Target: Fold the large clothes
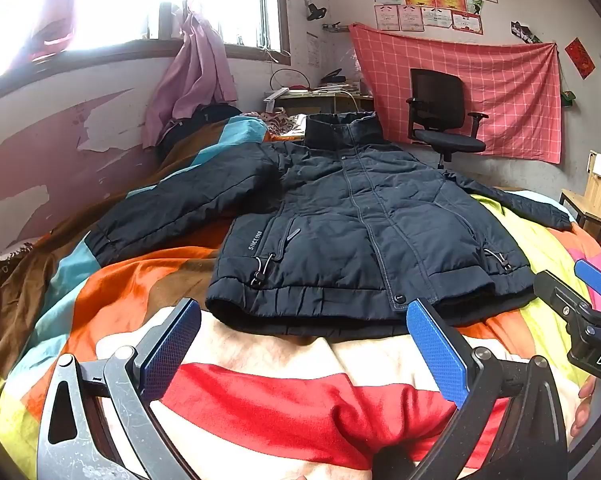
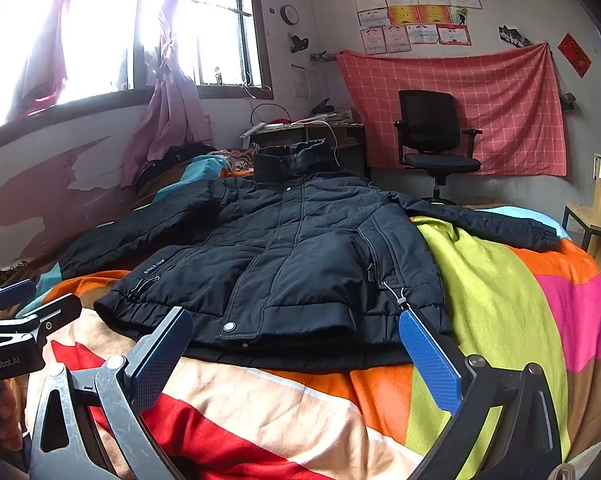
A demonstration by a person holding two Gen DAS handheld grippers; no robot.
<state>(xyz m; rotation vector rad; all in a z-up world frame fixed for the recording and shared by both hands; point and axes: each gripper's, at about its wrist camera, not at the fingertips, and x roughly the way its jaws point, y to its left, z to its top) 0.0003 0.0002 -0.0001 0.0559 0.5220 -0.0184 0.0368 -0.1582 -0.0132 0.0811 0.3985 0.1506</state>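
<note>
- Jacket [image 1: 352, 216] lies flat, front up, zipped, across the middle of the bed [image 1: 260, 392]; hem toward the near edge, collar toward the far end, both sleeves spread out to the sides.
- Left gripper [image 1: 304, 344]: jaws wide apart, nothing between them, hovering just short of the hem.
- Right gripper [image 2: 296, 352]: same, fully spread and empty, near the hem's right corner.
- Handling, my read: padded, bulky, soft, moderately heavy; shell fabric looks slick, so thin pinches may slip and folds will spring back.
- Grab points: sleeve cuffs first, then elasticated hem corners; take a thick bite of fabric.
</note>
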